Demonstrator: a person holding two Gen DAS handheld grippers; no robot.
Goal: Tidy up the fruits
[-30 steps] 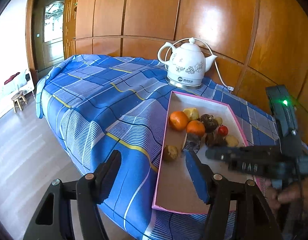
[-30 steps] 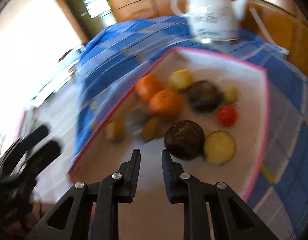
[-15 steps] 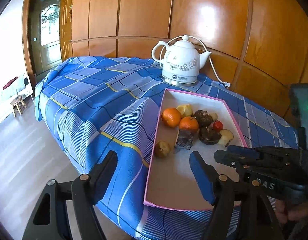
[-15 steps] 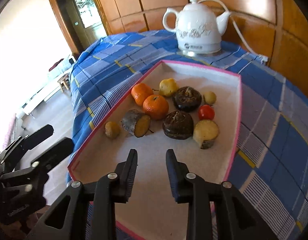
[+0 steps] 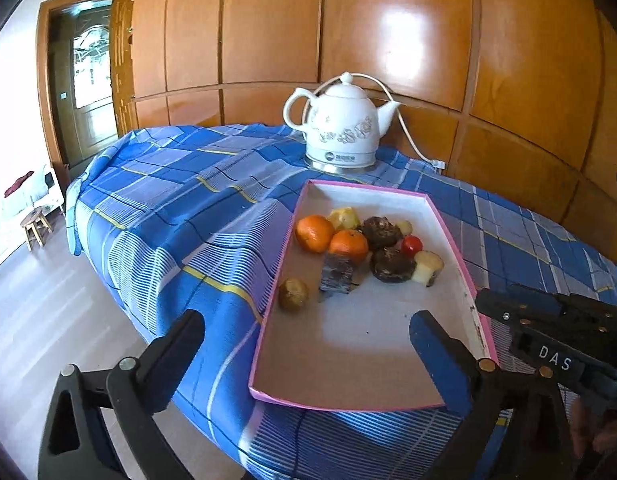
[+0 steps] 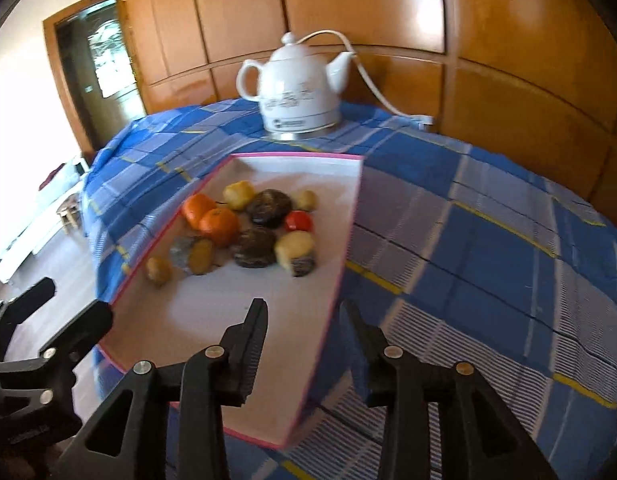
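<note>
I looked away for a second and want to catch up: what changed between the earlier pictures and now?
Both tools drew back from the fruit and are opening with nothing between their fingers: the left tool now stands wide, the right tool has parted from shut. Nothing was picked up. The fruit, the pink-rimmed tray and the white kettle stayed put.

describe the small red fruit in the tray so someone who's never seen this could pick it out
Start at the white kettle on the blue checked tablecloth; right in front of it lies a shallow pink-rimmed tray with a cluster of produce. Within that cluster, the small red fruit sits on the side away from the two oranges, between two dark brown lumps. It is the only red, glossy piece there.
</note>
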